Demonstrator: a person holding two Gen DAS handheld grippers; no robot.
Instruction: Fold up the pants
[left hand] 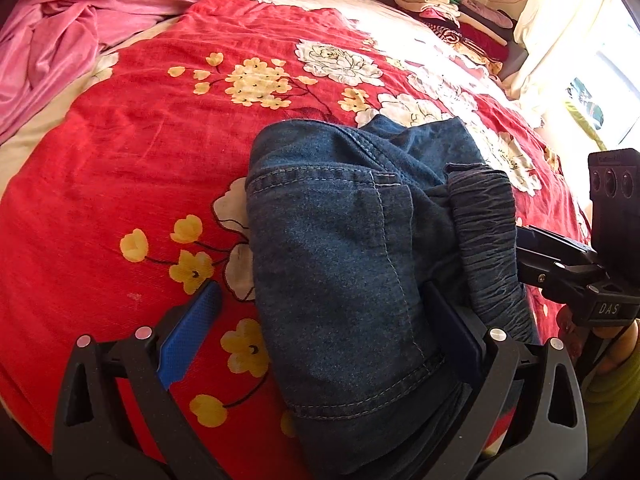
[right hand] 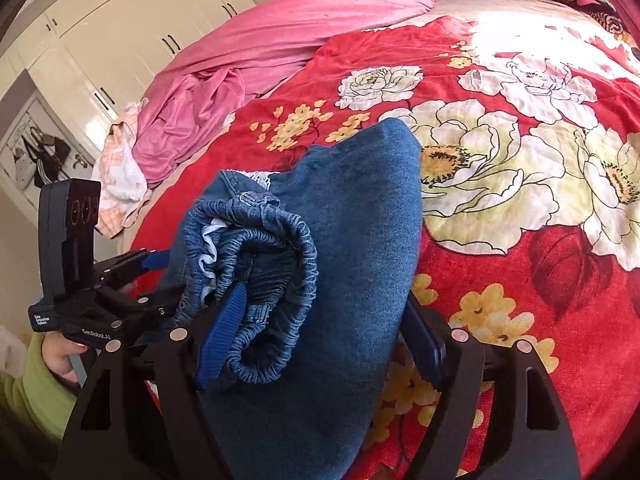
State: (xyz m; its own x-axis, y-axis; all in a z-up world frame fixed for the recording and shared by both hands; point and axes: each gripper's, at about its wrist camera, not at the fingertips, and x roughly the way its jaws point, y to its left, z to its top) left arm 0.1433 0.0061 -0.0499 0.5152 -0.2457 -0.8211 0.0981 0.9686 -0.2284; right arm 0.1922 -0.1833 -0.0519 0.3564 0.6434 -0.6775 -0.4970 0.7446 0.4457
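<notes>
Two claws sit wide at the near edge of your folded blue denim pants (left hand: 344, 264), which lie bunched on the red floral bedspread (left hand: 132, 160). Your left claw (left hand: 320, 344) is spread wide with the pocket side of the pants lying between its blue pads (left hand: 188, 340), not pinched. Your right claw (right hand: 320, 336) is equally wide, the elastic waistband (right hand: 272, 264) rolled up against its left pad. A pink sheet (right hand: 256, 52) lies crumpled at the far side of the bed, and folded clothes (left hand: 452, 16) are stacked at the far corner.
</notes>
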